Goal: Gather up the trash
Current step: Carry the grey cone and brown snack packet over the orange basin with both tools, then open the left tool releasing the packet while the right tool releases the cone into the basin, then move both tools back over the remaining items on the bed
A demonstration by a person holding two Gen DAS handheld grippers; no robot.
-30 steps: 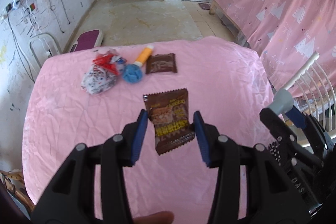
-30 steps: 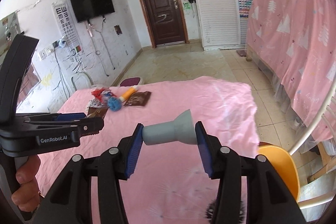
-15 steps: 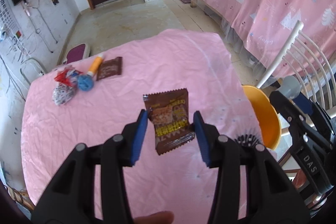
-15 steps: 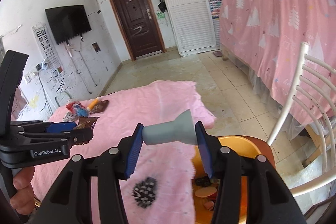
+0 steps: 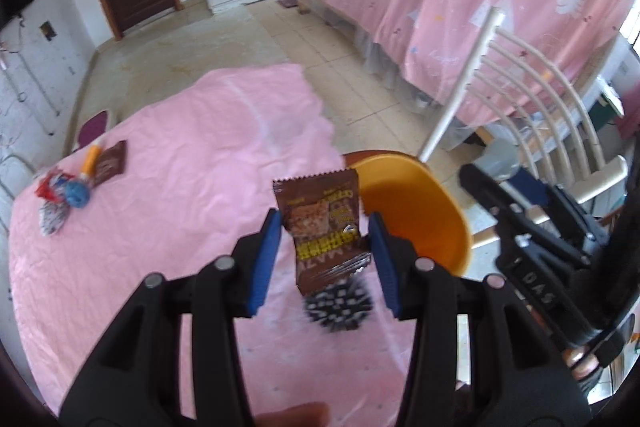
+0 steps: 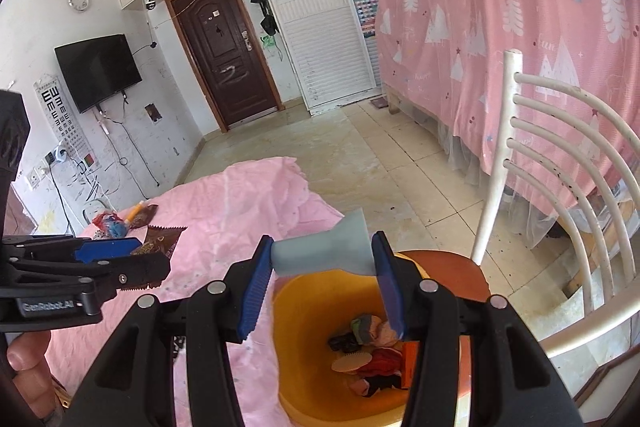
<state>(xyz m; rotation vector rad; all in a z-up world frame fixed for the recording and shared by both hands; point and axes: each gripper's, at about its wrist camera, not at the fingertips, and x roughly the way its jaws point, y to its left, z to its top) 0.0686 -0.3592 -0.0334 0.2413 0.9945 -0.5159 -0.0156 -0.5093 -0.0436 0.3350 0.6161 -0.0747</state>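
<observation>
The black spiky thing [image 5: 339, 305] on the table [image 5: 168, 187] is blurred and half hidden behind the snack packet [image 5: 324, 227]. The far trash pile [image 5: 64, 187] is too small to tell apart. The bin [image 6: 304, 311] is partly covered by the right tongs [image 6: 324, 287].

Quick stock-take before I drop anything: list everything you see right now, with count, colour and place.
snack packet: 1, brown, between left fingers
grey cap: 1, grey, between right fingers
bin: 1, orange, on the chair beside the table, trash inside
second packet: 1, brown, far table edge
tube: 1, orange and white, beside that packet
wrapper pile: several crumpled, red, blue, white, far table corner
spiky thing: 1, black and white, table edge near bin
tablecloth: 1, pink
chair: 1, white back
door: 1, brown
TV: 1, black, wall
left gripper: black, blue pads
right gripper: black, blue pads
</observation>
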